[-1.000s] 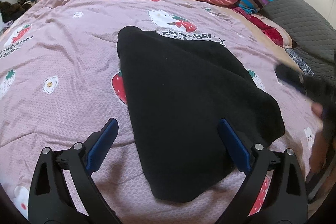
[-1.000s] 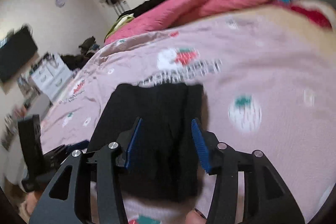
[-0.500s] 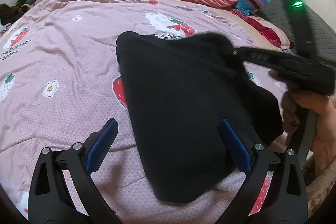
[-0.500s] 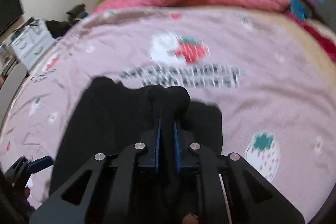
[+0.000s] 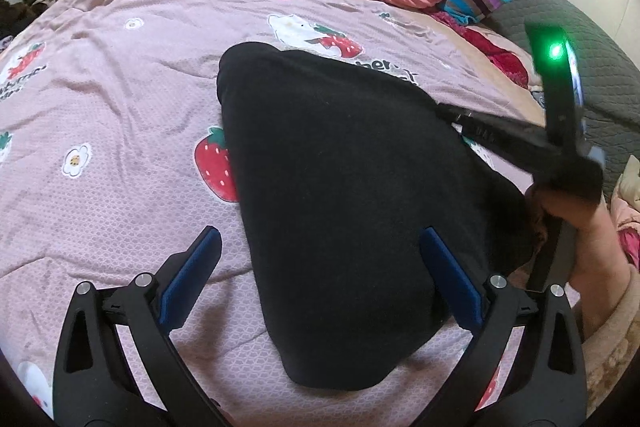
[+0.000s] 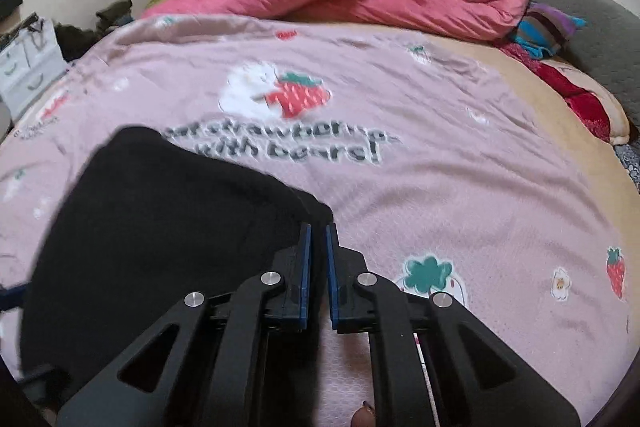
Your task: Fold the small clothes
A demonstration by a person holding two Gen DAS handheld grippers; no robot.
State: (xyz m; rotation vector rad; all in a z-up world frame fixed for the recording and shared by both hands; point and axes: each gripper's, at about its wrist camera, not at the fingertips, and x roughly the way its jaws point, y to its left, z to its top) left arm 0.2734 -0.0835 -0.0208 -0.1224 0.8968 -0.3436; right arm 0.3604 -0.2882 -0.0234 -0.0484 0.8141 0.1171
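Black garment (image 5: 344, 211) lies folded, thick and smooth, on pink strawberry-print bedspread (image 5: 120, 115). Left tongs (image 5: 320, 267) spread wide above it, empty. Right tongs (image 6: 317, 231) pinch its corner, nearly closed.

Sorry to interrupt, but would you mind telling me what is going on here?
A person is folding a black garment on a pink strawberry-print bedspread. The right gripper has its jaws nearly closed on the garment's right edge. The left gripper hovers open over the near end, holding nothing.
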